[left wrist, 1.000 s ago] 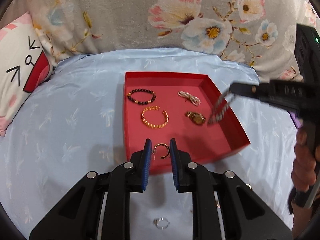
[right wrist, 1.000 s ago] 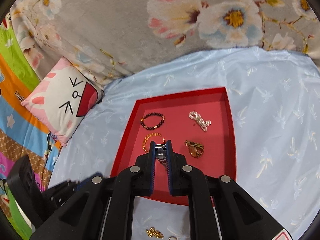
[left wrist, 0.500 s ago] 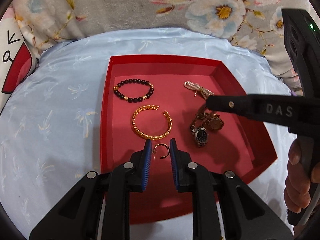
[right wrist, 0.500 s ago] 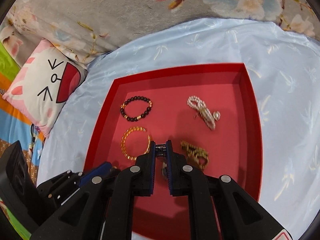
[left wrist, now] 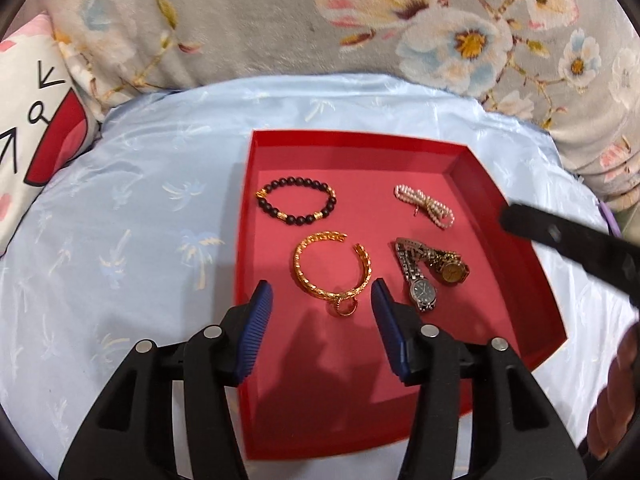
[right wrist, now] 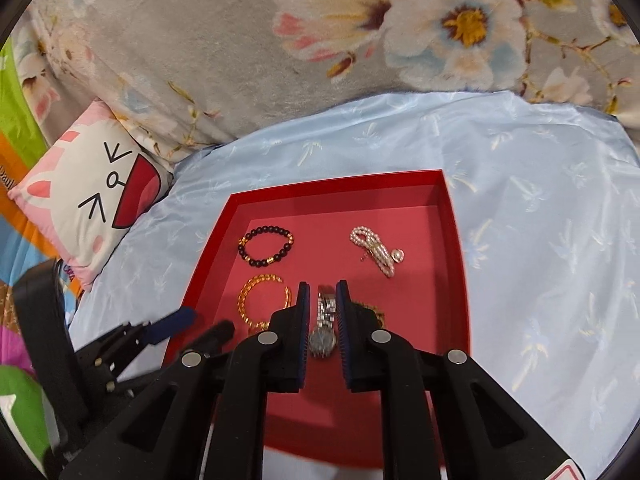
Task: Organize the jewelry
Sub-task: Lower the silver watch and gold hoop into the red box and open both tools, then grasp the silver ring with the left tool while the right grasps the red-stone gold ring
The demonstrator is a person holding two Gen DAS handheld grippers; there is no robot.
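- In the right wrist view the gold watch (right wrist: 370, 312) is mostly hidden behind the right gripper (right wrist: 322, 292); only a bit of its band shows past the fingers (right wrist: 344, 316).
- In the left wrist view the right gripper's arm is a blurred black bar at the right edge, and the person's hand (left wrist: 616, 392) is cut off by the rim.
- The left gripper (left wrist: 322, 296) held the small gold hoop earring (left wrist: 345, 306) a second ago; now its jaws are opening and stand well apart, and the earring lies free on the red tray (left wrist: 516, 240), touching the near edge of the gold bangle (left wrist: 332, 266).
- The right gripper's jaws are opening by a narrow gap; the silver watch (left wrist: 418, 280), carried in the air a second ago, lies flat on the tray floor below and between them, the pads not pressing on it.
- The silver watch, with a metal link band and dark dial, lies just beside the gold watch.
- The black bead bracelet (left wrist: 297, 206) with gold spacers and the bundled pearl strand (left wrist: 425, 205) lie in the tray's far half.
- The tray is shallow, rectangular and matt, set on glossy pale-blue bedding (left wrist: 120, 216); behind are a fuzzy floral blanket (left wrist: 280, 20) and a cartoon-face pillow (left wrist: 28, 120).
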